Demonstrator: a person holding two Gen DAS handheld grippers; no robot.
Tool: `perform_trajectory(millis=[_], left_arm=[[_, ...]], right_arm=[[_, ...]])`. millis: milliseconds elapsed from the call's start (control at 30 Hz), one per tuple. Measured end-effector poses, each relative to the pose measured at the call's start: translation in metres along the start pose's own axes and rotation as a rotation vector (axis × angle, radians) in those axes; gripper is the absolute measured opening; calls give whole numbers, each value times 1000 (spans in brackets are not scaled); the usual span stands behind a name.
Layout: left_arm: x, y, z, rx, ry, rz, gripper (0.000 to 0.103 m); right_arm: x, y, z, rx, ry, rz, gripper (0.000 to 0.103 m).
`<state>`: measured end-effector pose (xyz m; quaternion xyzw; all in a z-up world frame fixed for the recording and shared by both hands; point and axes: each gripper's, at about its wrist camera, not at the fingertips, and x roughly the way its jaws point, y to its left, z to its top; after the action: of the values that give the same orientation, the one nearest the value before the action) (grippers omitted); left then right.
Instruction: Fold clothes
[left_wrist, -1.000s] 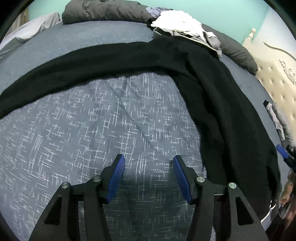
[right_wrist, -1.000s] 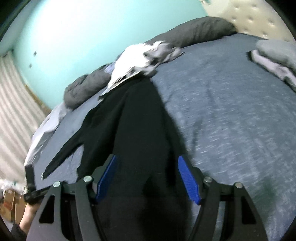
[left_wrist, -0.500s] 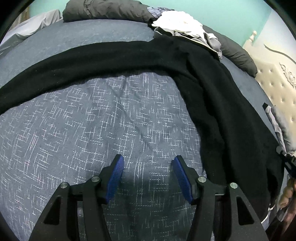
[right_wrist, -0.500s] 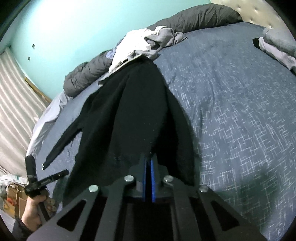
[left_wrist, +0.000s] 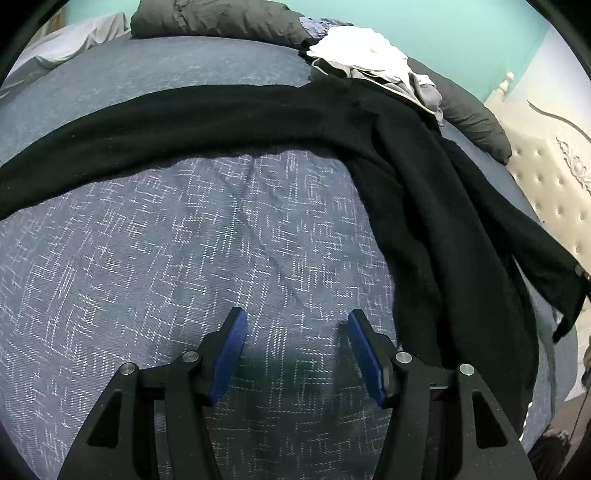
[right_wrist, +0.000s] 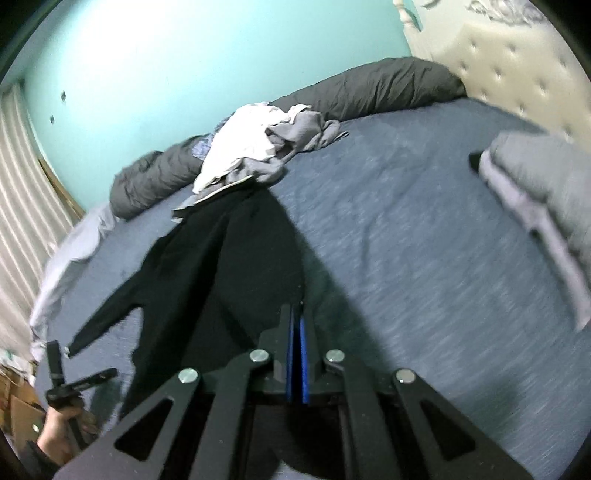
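A black long-sleeved garment lies spread on the blue-grey bedspread, one sleeve stretched out to the left. In the right wrist view my right gripper is shut on the near edge of the black garment and holds that edge raised off the bed. In the left wrist view the lifted edge hangs at the far right. My left gripper stands open low over bare bedspread, left of the garment's body, with nothing between its blue pads. A hand holds the left gripper at the lower left of the right wrist view.
A heap of white and grey clothes rests on the garment's far end. A rolled dark grey duvet lines the far side. Folded grey clothes lie at the right, by the tufted headboard.
My right gripper closed on the garment's near edge, then rose and pulled it up off the bed. The left gripper stayed open in the same place.
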<state>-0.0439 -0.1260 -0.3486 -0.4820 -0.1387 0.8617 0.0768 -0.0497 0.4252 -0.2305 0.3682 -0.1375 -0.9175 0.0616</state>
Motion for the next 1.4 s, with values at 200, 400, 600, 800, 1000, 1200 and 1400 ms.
perform_trajectory(millis=[200,400,600,800,1000,1200,1400], left_arm=[[3,-5,2,5,5,4,61],[6,-8,3,14,10,9,61],[6,-10,4,18,12,6,61],[5,-11,6,25,31,-18,61],[2,-18,1,26,42,-64,61],[-8,-22,-5,35,48,-88,61],[-20,-24,-14,30,56,-122,61]], right_arm=[[1,-45,48,-51,39,-138,3],[18,-84,101,-104,86,-281,3],[47,-114,143,-156,127,-474,5],[40,-131,142,-79,74,-587,47],[39,-95,80,38,77,-281,56],[52,-26,-10,55,207,-7,58],[50,41,-76,-17,278,143,59]])
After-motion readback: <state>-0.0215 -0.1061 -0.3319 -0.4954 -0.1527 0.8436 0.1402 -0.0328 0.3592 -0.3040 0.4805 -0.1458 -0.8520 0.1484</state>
